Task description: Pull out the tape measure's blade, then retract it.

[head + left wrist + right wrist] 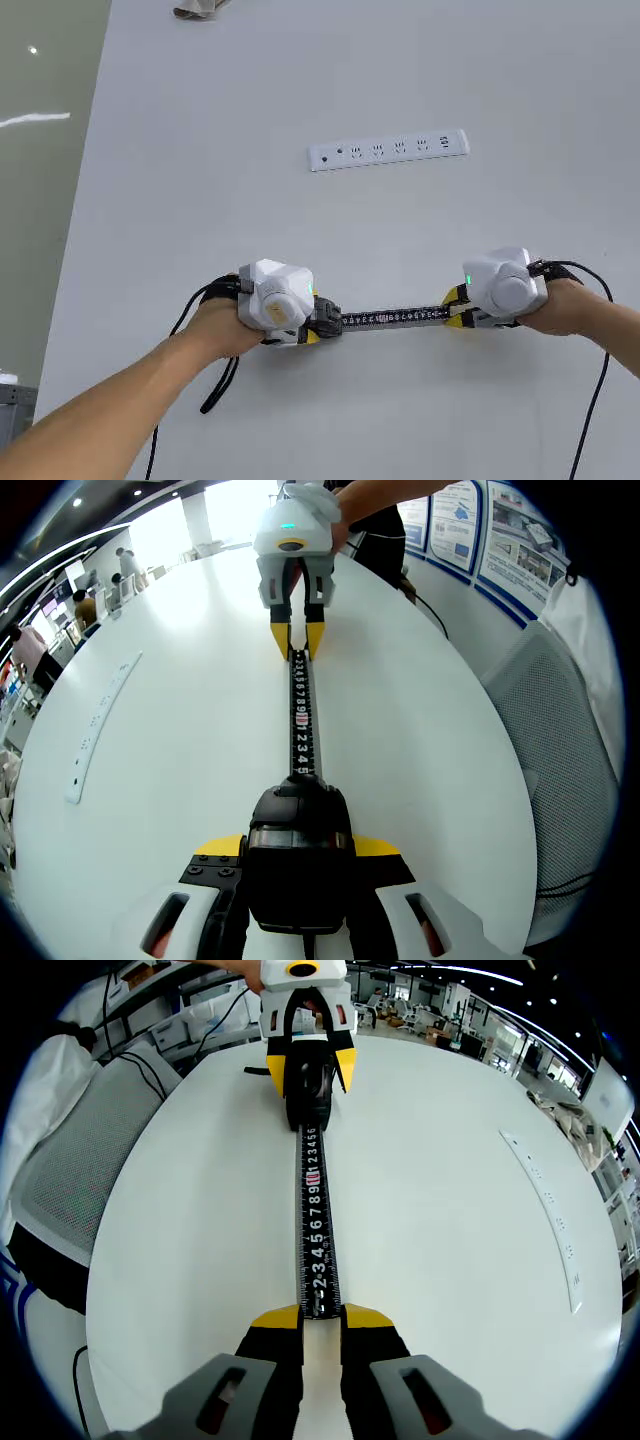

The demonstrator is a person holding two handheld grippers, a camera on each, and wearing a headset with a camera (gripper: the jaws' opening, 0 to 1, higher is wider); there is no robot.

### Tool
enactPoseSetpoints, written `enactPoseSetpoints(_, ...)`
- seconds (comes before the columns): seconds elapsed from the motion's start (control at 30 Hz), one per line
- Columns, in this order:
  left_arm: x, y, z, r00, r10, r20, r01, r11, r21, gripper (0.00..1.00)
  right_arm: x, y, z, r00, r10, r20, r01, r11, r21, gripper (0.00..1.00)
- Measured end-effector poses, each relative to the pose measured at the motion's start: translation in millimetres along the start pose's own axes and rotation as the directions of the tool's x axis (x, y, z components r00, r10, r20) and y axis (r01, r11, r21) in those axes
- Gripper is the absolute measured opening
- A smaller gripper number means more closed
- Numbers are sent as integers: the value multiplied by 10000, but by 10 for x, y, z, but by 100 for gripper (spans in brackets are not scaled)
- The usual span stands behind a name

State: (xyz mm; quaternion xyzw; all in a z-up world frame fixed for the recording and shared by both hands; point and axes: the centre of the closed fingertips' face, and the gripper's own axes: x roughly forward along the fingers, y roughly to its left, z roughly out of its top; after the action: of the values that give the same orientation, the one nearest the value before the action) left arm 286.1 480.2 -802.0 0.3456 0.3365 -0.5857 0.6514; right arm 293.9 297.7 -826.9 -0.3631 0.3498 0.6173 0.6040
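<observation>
My left gripper [318, 322] is shut on the black tape measure case [300, 855], which sits between its yellow-tipped jaws just over the white table [300, 90]. The black blade [393, 317] with white numerals runs out from the case to my right gripper [453, 305], which is shut on the blade's end [320, 1305]. In the left gripper view the blade [302, 715] stretches straight ahead to the right gripper [297, 645]. In the right gripper view the blade [316, 1210] leads to the case [308, 1085] in the left gripper [310, 1078]. The blade lies flat, close to the tabletop.
A white power strip [388, 150] lies on the table beyond the grippers. A crumpled cloth [198, 8] sits at the table's far edge. Black cables [215, 385] trail from both grippers. A mesh chair [560, 750] stands beside the table's near edge.
</observation>
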Motion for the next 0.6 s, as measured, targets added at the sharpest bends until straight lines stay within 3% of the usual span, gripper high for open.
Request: enactPoseSetpoints(0.6, -1, 2, 5, 10000, 4, 11, -4, 10000, -43, 35, -140, -9, -257, 9996, -104, -280, 109, 9998, 195, 12)
